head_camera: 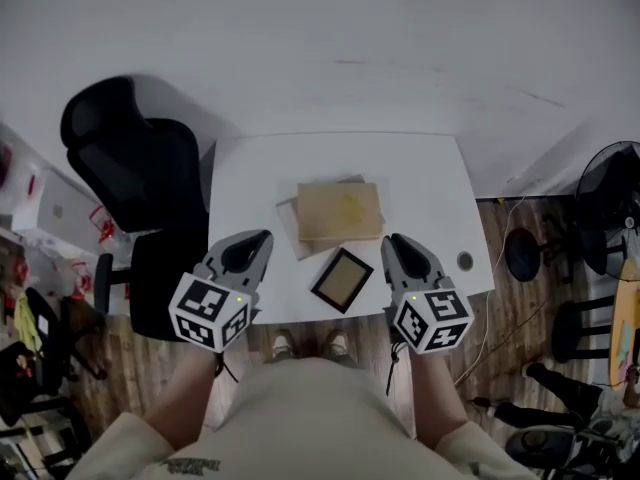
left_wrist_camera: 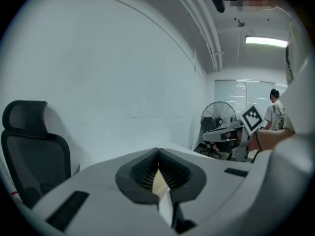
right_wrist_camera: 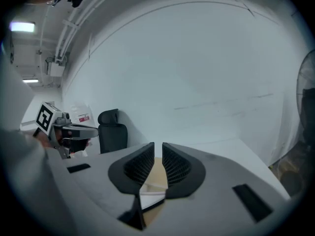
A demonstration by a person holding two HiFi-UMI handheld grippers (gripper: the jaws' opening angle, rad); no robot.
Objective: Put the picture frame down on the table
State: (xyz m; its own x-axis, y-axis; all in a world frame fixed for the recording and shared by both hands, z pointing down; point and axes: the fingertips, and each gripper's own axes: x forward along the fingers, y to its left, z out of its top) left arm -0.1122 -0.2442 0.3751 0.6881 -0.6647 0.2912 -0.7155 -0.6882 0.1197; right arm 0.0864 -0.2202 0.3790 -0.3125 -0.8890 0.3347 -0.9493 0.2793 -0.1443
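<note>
The picture frame [head_camera: 342, 279], dark-rimmed with a tan middle, lies flat on the white table [head_camera: 440, 188] near its front edge. Neither gripper touches it. My left gripper [head_camera: 262, 236] hovers to the frame's left, above the table's front left corner. In the left gripper view its pads meet at the tips, so the left gripper [left_wrist_camera: 157, 151] is shut and empty. My right gripper [head_camera: 393, 240] hovers just right of the frame. A narrow slit shows between the pads of the right gripper [right_wrist_camera: 157, 145], with nothing in it.
A flat cardboard box [head_camera: 340, 211] lies on the table behind the frame. A black office chair [head_camera: 130, 168] stands at the table's left. A fan [head_camera: 610, 198] and a stool [head_camera: 522, 253] stand on the right. A white wall lies beyond.
</note>
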